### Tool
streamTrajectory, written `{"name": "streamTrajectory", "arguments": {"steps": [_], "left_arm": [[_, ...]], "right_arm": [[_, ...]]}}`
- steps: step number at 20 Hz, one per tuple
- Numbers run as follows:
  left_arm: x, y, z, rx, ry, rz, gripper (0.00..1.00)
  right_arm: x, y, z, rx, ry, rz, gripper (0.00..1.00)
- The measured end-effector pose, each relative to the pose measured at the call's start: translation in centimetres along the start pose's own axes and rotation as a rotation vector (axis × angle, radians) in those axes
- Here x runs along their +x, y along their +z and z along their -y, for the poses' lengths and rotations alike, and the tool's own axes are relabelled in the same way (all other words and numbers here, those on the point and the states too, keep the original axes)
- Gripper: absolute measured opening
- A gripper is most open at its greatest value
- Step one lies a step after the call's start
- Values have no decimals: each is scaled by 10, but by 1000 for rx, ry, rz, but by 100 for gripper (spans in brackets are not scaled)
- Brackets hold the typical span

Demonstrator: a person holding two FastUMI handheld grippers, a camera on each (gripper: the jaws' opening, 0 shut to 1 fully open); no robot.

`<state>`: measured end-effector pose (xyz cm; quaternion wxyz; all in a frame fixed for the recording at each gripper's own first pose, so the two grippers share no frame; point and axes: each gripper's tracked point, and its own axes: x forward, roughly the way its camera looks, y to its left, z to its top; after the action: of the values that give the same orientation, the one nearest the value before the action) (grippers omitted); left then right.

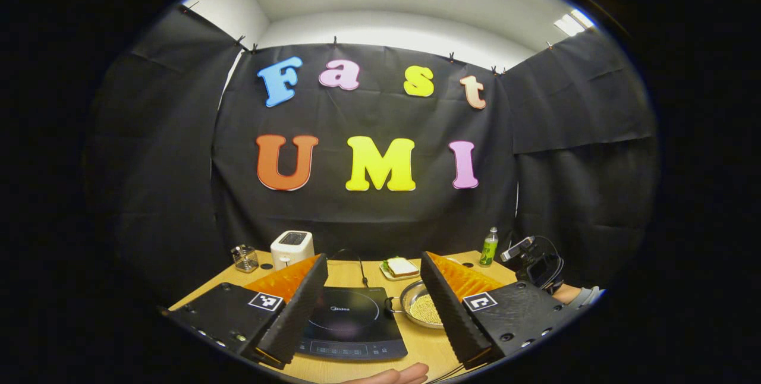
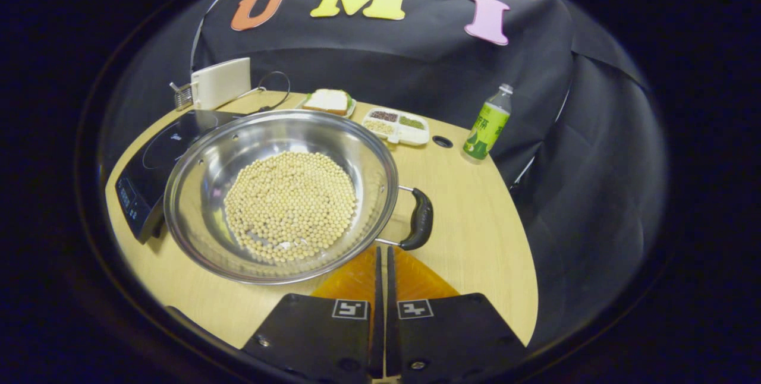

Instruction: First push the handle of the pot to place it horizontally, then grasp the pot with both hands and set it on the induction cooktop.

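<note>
Left tongs [image 1: 373, 304] stand released at the bottom of the left gripper view, their two fingers spread wide apart with nothing between them but the table beyond. Past the gap lies the flat black induction cooktop [image 1: 351, 323] with its round cooking ring, at lower centre of that view. Just to its right, partly hidden by the right-hand finger, sits the shiny round steel pot [image 1: 416, 307] filled with pale yellow beans; one small loop handle on its left side points toward the cooktop. Farther back on the pale wooden table [image 1: 345, 274] are a white toaster [image 1: 292, 248] at left, a small plate with a sandwich [image 1: 400, 267] at centre and a green plastic bottle [image 1: 489, 247] at right. A person's fingertips [image 1: 399, 375] show at the bottom edge.

Right tongs [image 2: 381, 262] are clenched in the right gripper view, the fingers pressed together with only a thin slit between them and nothing held. Their tips lie at the pot's near rim, just left of the black-gripped loop handle [image 2: 420, 219] that juts from the pot's right side; whether they touch the rim I cannot tell. In this view the pot fills the middle of the frame, resting on the table with its left rim overlapping the cooktop's edge at left. A white divided tray of grains [image 2: 397, 125] lies behind the pot.
</note>
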<state>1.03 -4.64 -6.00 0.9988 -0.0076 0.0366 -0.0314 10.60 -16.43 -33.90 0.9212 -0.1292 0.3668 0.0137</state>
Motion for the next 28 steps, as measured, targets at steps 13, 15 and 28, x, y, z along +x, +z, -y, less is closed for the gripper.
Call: {"name": "streamTrajectory", "arguments": {"steps": [13,15,28], "left_arm": [[135,-161,41,-7,-95,-420,96],[150,-180,44,0,-89,-464,96],[215,-248,50,28,-89,-694,95]], "right_arm": [[-13,31,4,169,107,59,89],[-6,36,5,192,131,52,84],[42,40,27,281,115,-47,83]]}}
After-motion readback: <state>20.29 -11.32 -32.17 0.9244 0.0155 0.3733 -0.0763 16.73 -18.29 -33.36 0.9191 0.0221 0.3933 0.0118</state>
